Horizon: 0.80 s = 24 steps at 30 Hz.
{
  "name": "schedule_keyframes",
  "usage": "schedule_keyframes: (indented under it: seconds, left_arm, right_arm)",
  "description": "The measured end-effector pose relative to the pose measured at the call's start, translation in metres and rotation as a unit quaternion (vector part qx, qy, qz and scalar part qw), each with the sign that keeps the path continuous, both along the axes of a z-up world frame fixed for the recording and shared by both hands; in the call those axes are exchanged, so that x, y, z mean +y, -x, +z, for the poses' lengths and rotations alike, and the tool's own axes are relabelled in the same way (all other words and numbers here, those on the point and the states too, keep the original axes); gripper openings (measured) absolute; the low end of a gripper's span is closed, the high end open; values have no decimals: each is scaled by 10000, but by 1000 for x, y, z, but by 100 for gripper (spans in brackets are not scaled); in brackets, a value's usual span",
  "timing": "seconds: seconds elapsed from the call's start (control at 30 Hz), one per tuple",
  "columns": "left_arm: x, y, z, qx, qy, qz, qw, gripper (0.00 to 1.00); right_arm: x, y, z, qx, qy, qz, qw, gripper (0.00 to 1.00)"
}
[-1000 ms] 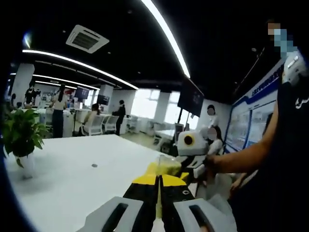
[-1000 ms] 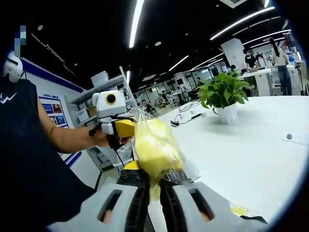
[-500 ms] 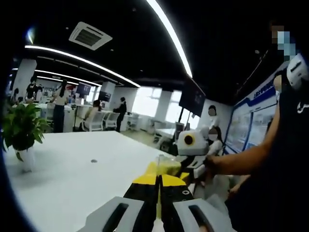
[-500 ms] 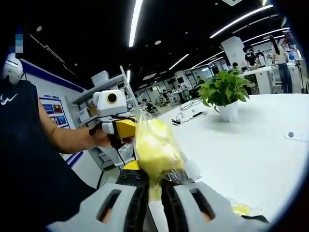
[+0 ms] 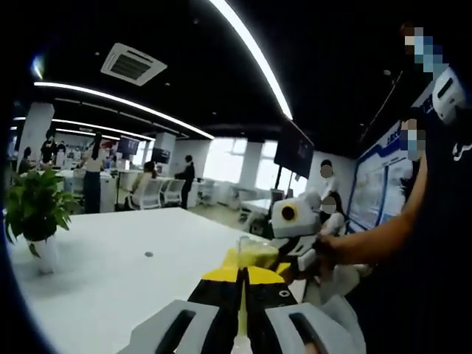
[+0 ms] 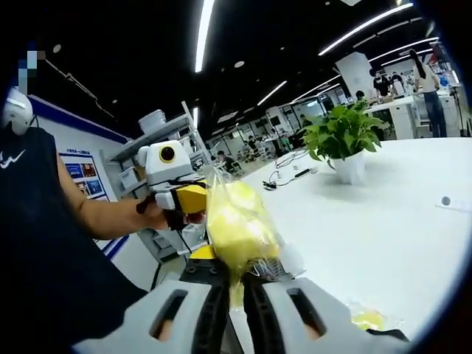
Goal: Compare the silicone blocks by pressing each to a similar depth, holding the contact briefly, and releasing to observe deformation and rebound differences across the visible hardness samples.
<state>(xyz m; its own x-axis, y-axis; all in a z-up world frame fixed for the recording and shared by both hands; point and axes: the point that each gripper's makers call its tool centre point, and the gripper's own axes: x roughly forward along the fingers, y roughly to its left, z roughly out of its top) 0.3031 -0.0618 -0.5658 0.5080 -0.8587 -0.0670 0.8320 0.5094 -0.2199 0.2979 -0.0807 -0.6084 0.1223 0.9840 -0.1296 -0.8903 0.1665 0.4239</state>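
Both grippers were raised above the white table (image 6: 383,221). Right gripper (image 6: 234,284) was clamped on a clear bag of yellow silicone blocks (image 6: 236,225). Left gripper (image 5: 242,284) was closed on the bag's far edge, near the potted plant (image 6: 341,140).

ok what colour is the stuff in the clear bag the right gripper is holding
Yellow, inside a clear plastic bag; it shows best in the right gripper view.
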Motion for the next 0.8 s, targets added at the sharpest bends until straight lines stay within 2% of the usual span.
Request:
schedule_keyframes:
  seconds: [0.2,0.27,0.33,0.4,0.47,0.53,0.6,0.63,0.7,0.73,0.8]
  left_arm:
    - [2,0,-4,114,23,84,9999,0]
    - [2,1,-6,17,-135,177,9998,0]
    - [2,2,-3,-14,-111,198,9997,0]
    - [4,1,0,48,7,213,9998,0]
    - [6,0,0,292,144,233,9992,0]
    - [6,0,1,236,140,236,9993,0]
    - [8,0,3,296,249,266,9989,0]
    - [8,0,5,303,308,277,9987,0]
    - [8,1,7,336,414,253,9983,0]
    - [8,0,9,363,498,259,9978,0]
    - [9,0,13,339,602,275,9972,0]
  right_arm:
    - [1,2,-3,13,72,31,10000,3]
    - [2,0,-5,-10,130,-27,9999,3]
    - [2,0,-3,43,79,-57,9999,4]
    - [3,0,0,-21,33,-69,10000,5]
    - [4,0,1,-195,29,-47,9998,6]
    - [5,1,1,-67,-45,6,10000,7]
    - [5,0,4,-183,-99,-23,9998,8]
    - [5,-5,6,-472,-143,-142,9987,9]
    - [6,-3,5,-401,-172,-131,9990,11]
    - [6,-4,4,-379,-146,-150,9991,13]
    - [4,-11,-3,-558,24,-284,9980,22]
